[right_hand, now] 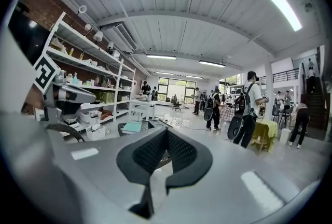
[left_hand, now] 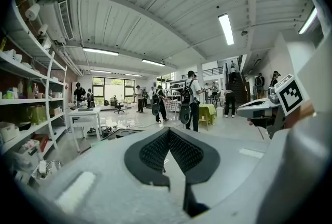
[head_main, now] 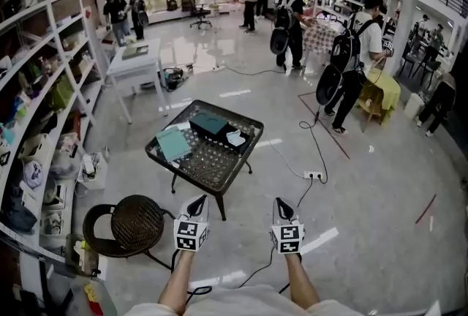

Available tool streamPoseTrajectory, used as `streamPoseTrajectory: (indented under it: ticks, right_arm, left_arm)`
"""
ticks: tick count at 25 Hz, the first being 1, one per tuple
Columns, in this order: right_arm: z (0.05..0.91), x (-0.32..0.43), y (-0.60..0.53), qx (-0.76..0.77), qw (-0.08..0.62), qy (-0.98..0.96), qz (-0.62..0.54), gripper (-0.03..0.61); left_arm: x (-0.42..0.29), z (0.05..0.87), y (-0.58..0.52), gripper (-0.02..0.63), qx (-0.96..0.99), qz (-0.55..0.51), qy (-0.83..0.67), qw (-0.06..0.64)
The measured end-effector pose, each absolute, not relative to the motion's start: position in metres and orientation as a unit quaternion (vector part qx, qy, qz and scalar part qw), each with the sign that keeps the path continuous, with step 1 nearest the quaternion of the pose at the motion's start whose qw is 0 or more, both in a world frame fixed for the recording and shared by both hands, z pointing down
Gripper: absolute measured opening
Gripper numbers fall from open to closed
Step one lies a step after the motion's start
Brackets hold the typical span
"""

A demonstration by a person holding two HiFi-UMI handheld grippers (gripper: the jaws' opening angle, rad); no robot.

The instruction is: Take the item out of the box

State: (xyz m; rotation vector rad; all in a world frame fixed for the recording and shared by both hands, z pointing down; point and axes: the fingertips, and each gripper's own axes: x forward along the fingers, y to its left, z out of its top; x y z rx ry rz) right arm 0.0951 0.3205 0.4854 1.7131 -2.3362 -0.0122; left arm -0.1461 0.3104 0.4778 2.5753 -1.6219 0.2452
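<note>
A black mesh table (head_main: pixel 219 168) stands on the floor ahead of me. A dark teal box (head_main: pixel 210 123) sits on its far side. A lighter teal lid (head_main: pixel 173 144) lies flat to the left of the box, and a small white item (head_main: pixel 235 137) lies to its right. My left gripper (head_main: pixel 197 202) and right gripper (head_main: pixel 282 206) hang side by side short of the table's near edge, both pointing at it. Both are shut and empty, the jaws meeting at their tips in the left gripper view (left_hand: pixel 169 130) and the right gripper view (right_hand: pixel 166 130). The lid (right_hand: pixel 132 126) shows beyond the right jaws.
A round black stool (head_main: pixel 131 225) stands at my lower left. Tall white shelves (head_main: pixel 44 88) full of goods line the left wall. A white table (head_main: pixel 135 62) is behind. Cables and a power strip (head_main: pixel 314 175) lie on the floor at right. Several people stand at the back.
</note>
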Motion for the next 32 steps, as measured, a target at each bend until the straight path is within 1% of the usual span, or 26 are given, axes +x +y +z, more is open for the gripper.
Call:
streamPoseTrajectory:
  ticks: [10, 19, 24, 32]
  right_arm:
    - [0.498, 0.130, 0.311, 0.580, 0.123, -0.805, 0.005, -0.002]
    - [0.507, 0.131, 0.284, 0.573, 0.132, -0.809, 0.008, -0.002]
    - [0.516, 0.126, 0.251, 0.574, 0.145, -0.806, 0.011, -0.002]
    - [0.517, 0.116, 0.174, 0.590, 0.161, -0.791, 0.018, -0.002]
  left_arm:
    - [-0.109, 0.488, 0.302, 0.006, 0.841, 0.092, -0.532, 0.046]
    - [-0.102, 0.498, 0.273, 0.006, 0.842, 0.097, -0.529, 0.050]
    - [-0.103, 0.511, 0.235, 0.006, 0.847, 0.096, -0.520, 0.061]
    - [-0.102, 0.513, 0.139, 0.006, 0.866, 0.089, -0.488, 0.065]
